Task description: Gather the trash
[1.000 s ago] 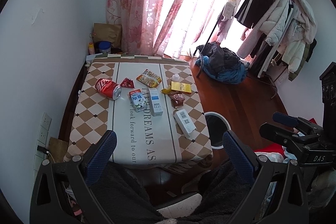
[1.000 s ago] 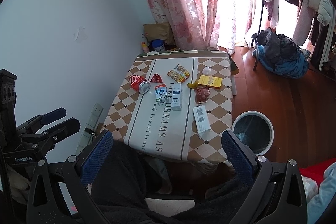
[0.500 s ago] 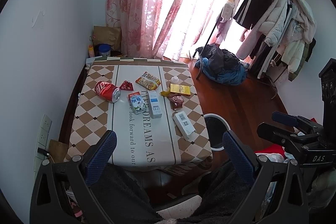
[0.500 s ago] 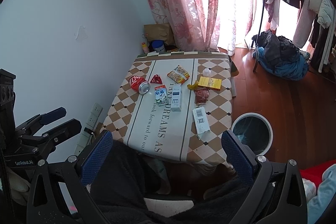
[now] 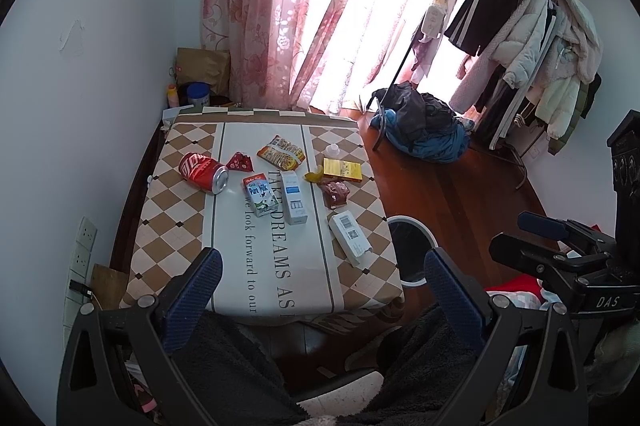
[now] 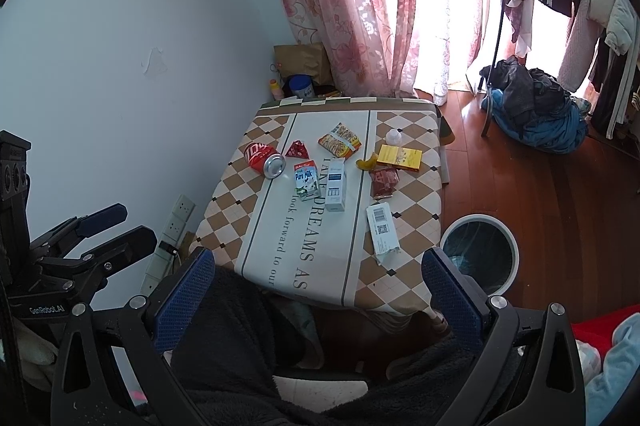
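Both my tools high, well back from surface [image 6: 404, 194], nothing picked yet. Left tool [image 5: 318, 272] jaws spread wide, empty. Right tool [image 6: 318, 270] same, spread, empty. Trash scattered mid-surface. Nearest piece: barcode box [image 6: 383, 228], ahead, right of centre, long axis roughly along my reach, just beside bin [image 6: 480, 254] on floor. I judge right tool nearer; bin on its side.
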